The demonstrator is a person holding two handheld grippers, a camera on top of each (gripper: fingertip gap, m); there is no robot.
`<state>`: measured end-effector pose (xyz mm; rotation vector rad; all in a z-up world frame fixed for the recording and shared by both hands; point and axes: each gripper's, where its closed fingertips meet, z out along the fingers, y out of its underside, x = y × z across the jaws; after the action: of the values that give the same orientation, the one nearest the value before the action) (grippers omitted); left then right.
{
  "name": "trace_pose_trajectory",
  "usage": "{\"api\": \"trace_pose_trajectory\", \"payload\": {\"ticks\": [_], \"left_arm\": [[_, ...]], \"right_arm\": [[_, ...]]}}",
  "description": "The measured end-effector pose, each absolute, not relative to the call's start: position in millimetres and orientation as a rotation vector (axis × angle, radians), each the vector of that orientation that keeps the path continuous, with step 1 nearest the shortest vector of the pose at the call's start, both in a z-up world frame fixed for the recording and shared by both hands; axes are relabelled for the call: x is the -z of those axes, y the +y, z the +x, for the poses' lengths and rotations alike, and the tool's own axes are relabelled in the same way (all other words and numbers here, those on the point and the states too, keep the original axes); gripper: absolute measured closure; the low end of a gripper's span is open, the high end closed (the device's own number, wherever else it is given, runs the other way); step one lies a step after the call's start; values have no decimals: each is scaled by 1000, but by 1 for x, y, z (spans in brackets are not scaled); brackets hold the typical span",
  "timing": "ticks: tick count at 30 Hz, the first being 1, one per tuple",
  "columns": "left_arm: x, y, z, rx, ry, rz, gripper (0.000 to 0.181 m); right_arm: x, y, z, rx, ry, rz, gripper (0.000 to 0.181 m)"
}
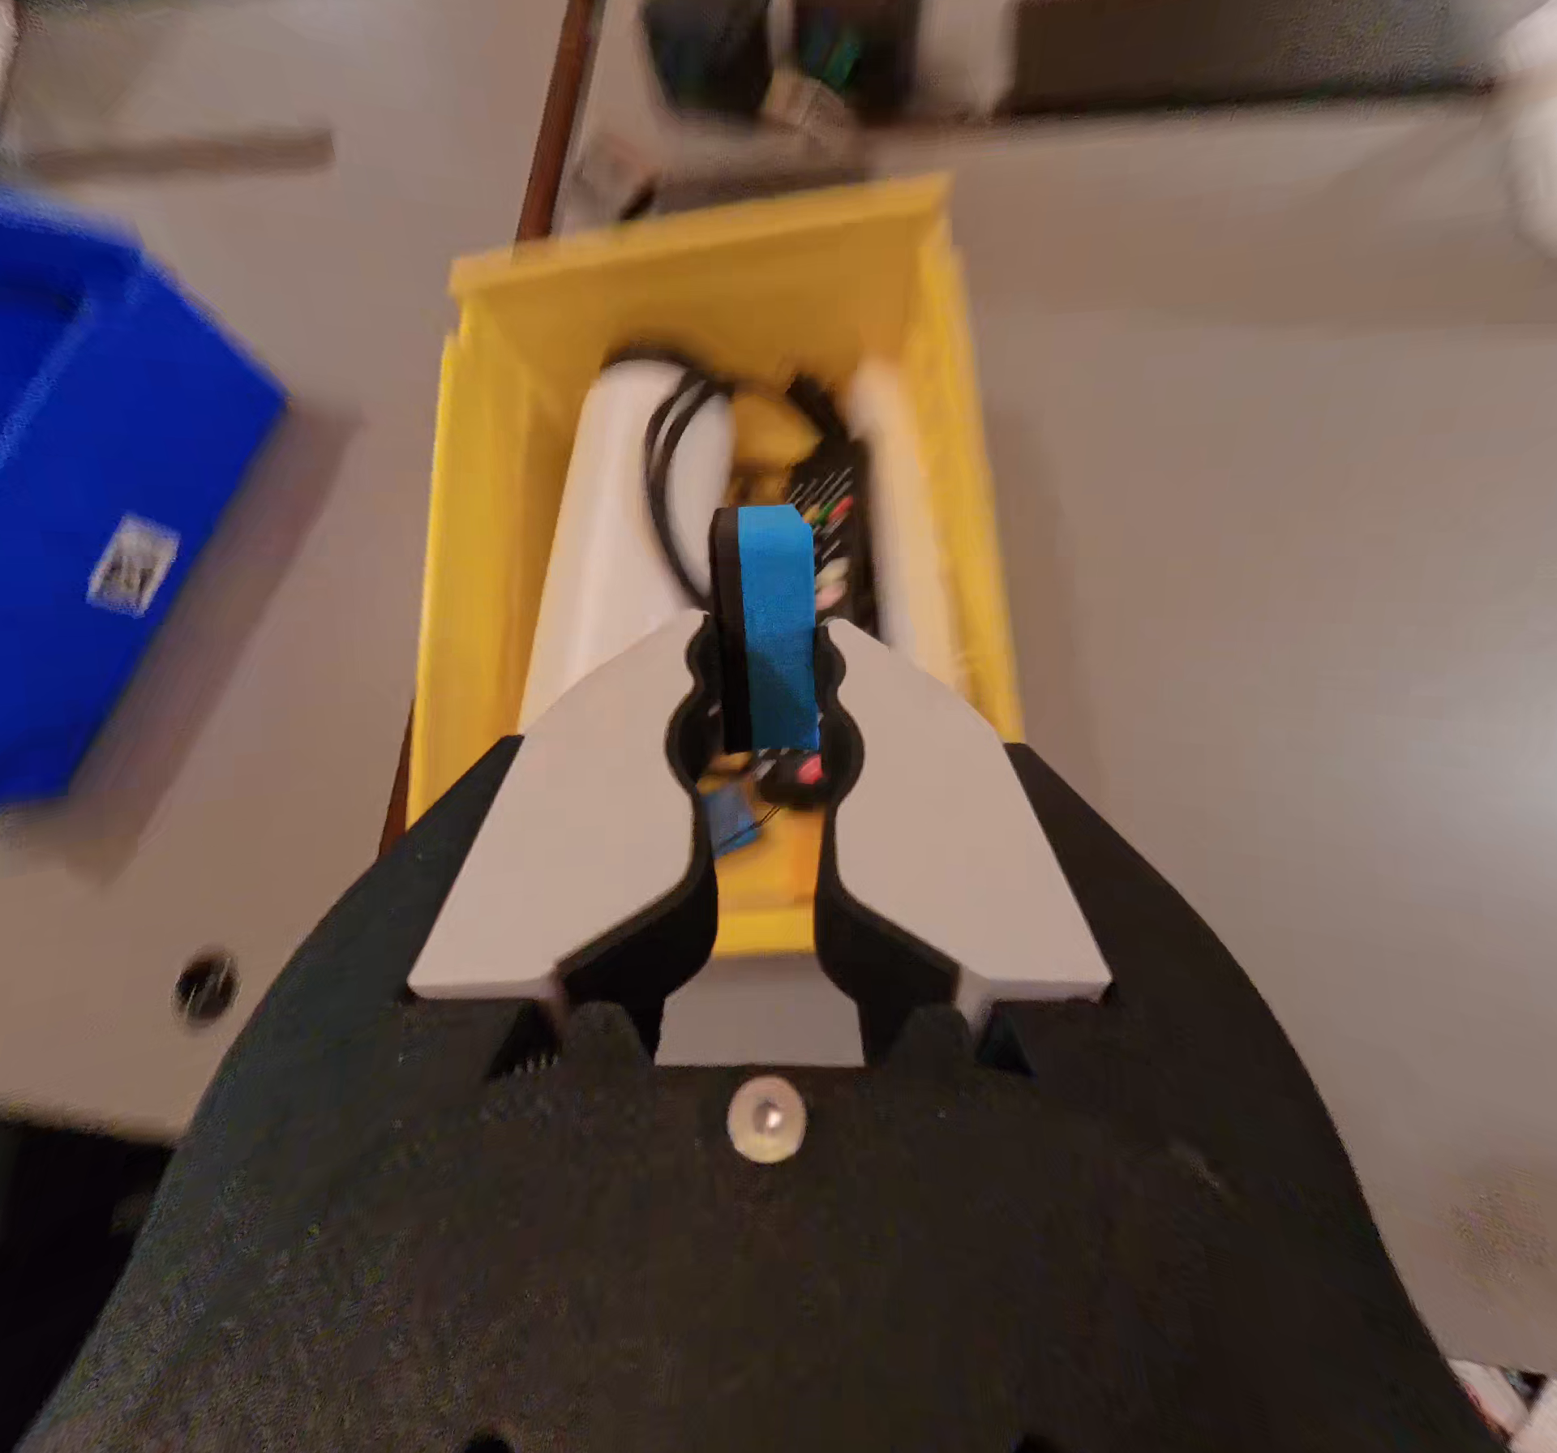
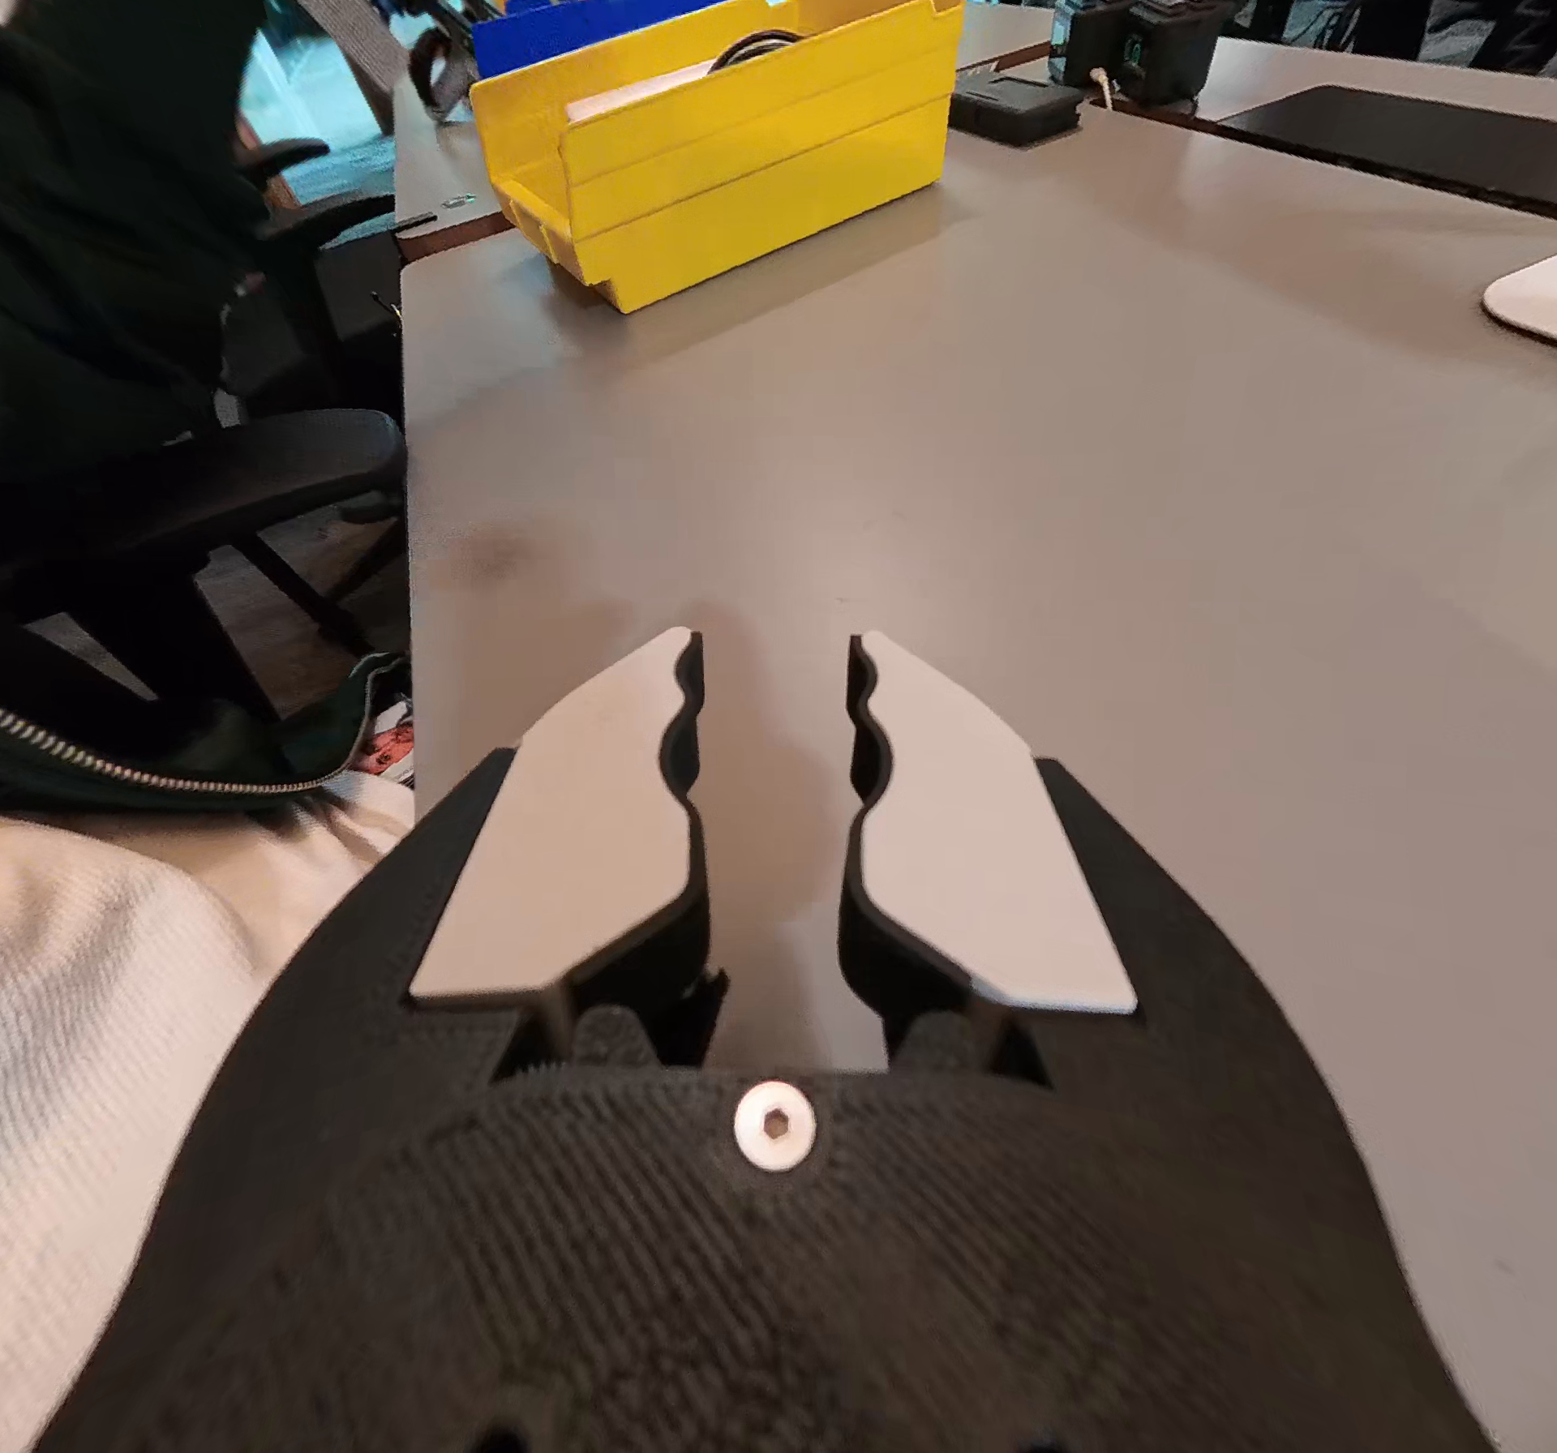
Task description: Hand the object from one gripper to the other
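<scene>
**Object in left claw above the yellow bin; right claw empty and far off**

Object (image 1: 771, 621): flat piece, blue face with a black edge, standing upright. The left gripper (image 1: 765, 637) is clamped on its lower part, and most of it sticks out above the fingertips. It hangs directly over the yellow bin (image 1: 489, 486), which holds white rolls, black cables and small parts. Left wrist view is motion-blurred.

Right gripper (image 2: 771, 642): jaws parted, nothing between them, low over the bare grey table (image 2: 1095, 486). The yellow bin (image 2: 724, 174) sits well apart from it, blue bin (image 2: 539, 39) behind.

Risks, as I judge them:
- Narrow grip low on the piece; it may pivot or slip if bumped at the handover.
- A drop here lands in the bin's clutter, awkward to recover.
- If the left releases before the right has closed, the piece falls.
- Little free area to take; the fingers may collide.
</scene>
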<state>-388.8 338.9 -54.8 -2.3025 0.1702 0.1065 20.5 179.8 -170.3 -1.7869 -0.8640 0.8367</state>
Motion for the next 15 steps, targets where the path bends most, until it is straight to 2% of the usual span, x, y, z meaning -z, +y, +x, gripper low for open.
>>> {"api": "trace_pose_trajectory", "payload": {"ticks": [3,7,12,15], "left_arm": [[-7,329,-314,219,383,-1976,159],[-34,301,-210,760,614,-1712,159],[-23,274,-106,1517,676,-1507,159],[15,284,-63,1588,725,-1460,159]], "right_arm": [[173,184,20,-839,-856,-1794,148],[154,193,13,-745,-881,-1686,140],[51,198,-4,-745,-835,-1268,119],[3,207,5,-887,-630,-1107,121]]}}
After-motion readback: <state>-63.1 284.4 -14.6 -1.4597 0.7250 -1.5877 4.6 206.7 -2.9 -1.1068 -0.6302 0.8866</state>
